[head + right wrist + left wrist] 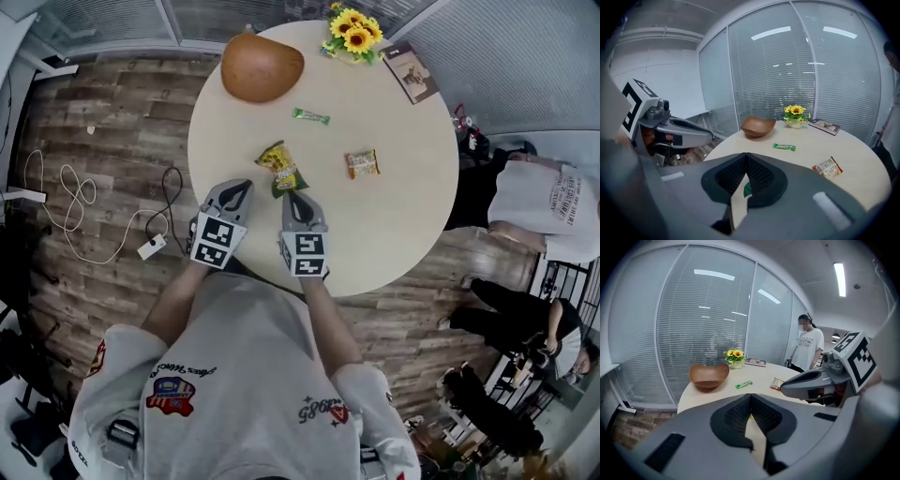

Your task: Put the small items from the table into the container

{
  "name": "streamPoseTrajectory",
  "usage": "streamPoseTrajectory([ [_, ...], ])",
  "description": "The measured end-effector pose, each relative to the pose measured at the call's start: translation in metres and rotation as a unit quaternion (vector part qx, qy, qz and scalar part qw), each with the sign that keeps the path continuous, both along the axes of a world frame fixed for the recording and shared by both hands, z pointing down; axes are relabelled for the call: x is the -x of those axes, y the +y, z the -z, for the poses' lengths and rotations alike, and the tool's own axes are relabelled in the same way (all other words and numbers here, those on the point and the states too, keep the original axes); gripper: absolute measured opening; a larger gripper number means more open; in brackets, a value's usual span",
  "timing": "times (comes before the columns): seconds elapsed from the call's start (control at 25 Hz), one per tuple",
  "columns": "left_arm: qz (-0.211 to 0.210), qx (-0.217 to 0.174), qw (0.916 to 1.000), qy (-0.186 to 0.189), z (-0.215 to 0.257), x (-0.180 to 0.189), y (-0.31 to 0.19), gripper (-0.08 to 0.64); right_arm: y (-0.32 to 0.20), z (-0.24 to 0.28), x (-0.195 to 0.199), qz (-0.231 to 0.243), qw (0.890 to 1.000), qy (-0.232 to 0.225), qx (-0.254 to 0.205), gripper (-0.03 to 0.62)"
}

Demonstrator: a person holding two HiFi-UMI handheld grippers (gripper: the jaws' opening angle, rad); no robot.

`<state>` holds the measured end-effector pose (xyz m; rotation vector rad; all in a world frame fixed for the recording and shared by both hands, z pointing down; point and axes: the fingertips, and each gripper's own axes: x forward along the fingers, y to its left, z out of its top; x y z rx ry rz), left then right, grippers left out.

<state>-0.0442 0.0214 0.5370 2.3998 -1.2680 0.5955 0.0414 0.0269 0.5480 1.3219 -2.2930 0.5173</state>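
The left hand-held gripper [236, 190] and the right hand-held gripper [296, 200] both have their jaws together on nothing, and they hover side by side over the near edge of the round table [412, 216]. A yellow-green snack packet [280, 169] lies just beyond their tips. An orange packet [362, 163] and a green bar [310, 116] lie farther out, and the brown bowl [262, 67] stands near the far edge.

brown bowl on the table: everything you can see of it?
The brown bowl looks like smooth wood, with an uneven, wavy rim. It stands upright near the far edge of the round table, beside the sunflowers but apart from them. Nothing shows inside it, and only the table touches it.
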Motion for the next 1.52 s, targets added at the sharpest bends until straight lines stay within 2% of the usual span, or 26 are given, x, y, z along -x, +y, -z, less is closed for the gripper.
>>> streamPoseTrajectory([
  [0.12,0.0,0.011,0.9999,0.006,-0.009,0.005,-0.014,0.008,-0.015,-0.016,0.011,0.015,1.0,0.006,0.016,0.003],
  [0.16,0.002,0.014,0.9999,0.008,-0.012,0.007,-0.017,0.008,-0.019,-0.024,0.014,0.021,0.999,0.012,0.026,0.022],
  [0.28,0.002,0.025,0.9996,0.009,-0.021,0.008,-0.027,0.008,-0.032,-0.052,0.017,0.034,0.997,0.043,0.052,0.103],
  [0.4,-0.002,0.039,0.9992,0.009,-0.032,0.01,-0.036,0.008,-0.045,-0.084,0.016,0.038,0.993,0.076,0.08,0.232],
  [0.52,-0.003,0.049,0.9988,0.007,-0.039,0.015,-0.044,0.008,-0.053,-0.115,0.01,0.044,0.985,0.108,0.126,0.278],
  [0.68,0.005,0.059,0.9982,0.012,-0.044,0.023,-0.055,0.009,-0.054,-0.15,0.003,0.05,0.973,0.123,0.186,0.279],
  [0.84,0.011,0.07,0.9974,0.013,-0.053,0.026,-0.059,0.008,-0.051,-0.164,0.0,0.043,0.967,0.112,0.224,0.276],
  [0.96,0.011,0.07,0.9974,0.016,-0.054,0.027,-0.063,0.008,-0.051,-0.167,0.002,0.047,0.966,0.109,0.23,0.239],
  [1.04,0.014,0.071,0.9972,0.018,-0.054,0.03,-0.066,0.008,-0.051,-0.166,0.004,0.056,0.965,0.108,0.234,0.186],
  [1.2,0.014,0.069,0.9974,0.019,-0.054,0.031,-0.075,0.008,-0.054,-0.159,0.004,0.06,0.963,0.102,0.241,0.15],
  [1.32,0.015,0.064,0.9977,0.019,-0.052,0.034,-0.083,0.008,-0.056,-0.156,0.006,0.065,0.964,0.1,0.237,0.09],
  [1.52,0.026,0.055,0.9979,0.024,-0.048,0.042,-0.102,0.008,-0.062,-0.137,0.008,0.064,0.969,0.081,0.223,0.063],
])
